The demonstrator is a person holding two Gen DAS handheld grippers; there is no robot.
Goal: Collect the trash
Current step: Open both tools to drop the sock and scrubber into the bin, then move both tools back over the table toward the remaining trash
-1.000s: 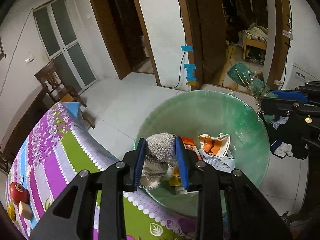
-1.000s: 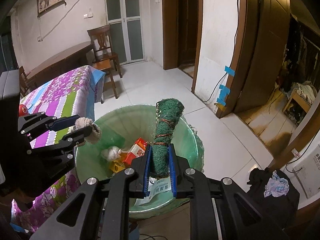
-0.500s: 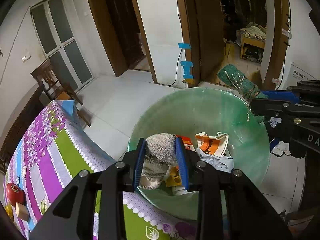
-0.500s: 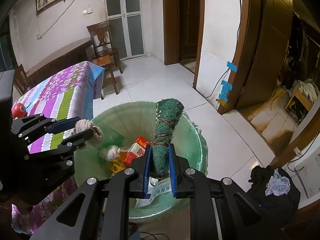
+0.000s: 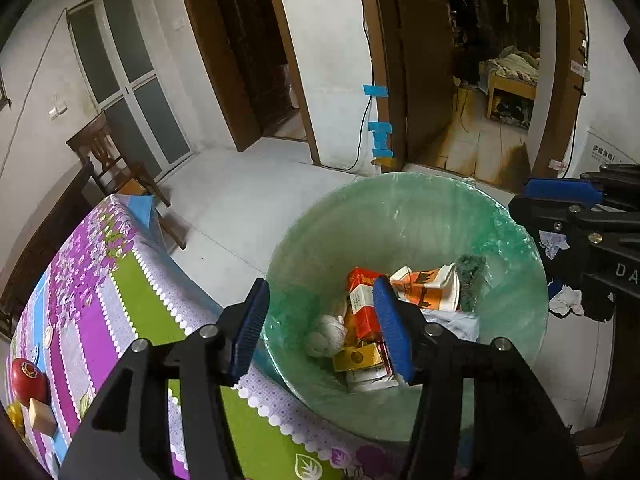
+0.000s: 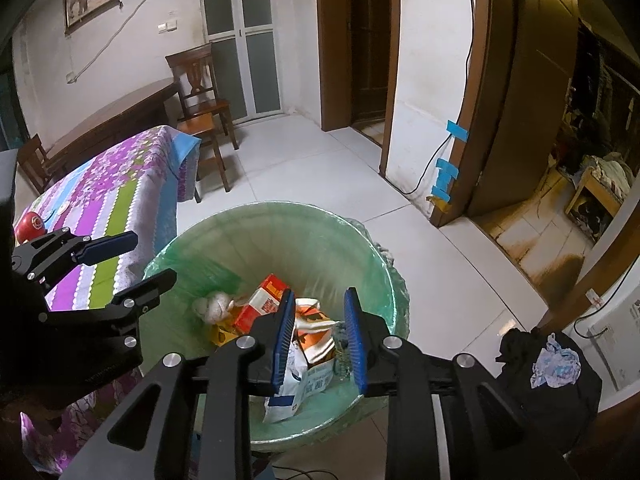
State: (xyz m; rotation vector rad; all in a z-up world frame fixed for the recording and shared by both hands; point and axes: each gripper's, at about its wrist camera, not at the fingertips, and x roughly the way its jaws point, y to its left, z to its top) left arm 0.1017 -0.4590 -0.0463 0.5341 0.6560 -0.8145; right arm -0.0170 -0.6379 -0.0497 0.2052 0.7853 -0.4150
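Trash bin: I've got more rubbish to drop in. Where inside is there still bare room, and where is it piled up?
The trash bin has bare green liner along its far wall. Trash piles on the near side: red carton, orange-and-white wrapper, pale cloth ball, green scrubber. Both the left gripper and right gripper hang open above it.

Around you are white walls and a pale tiled floor. A wooden chair stands before the frosted glass doors, beside the floral-clothed tabletop. Dark wooden doorframes open onto a dim room with a bed.
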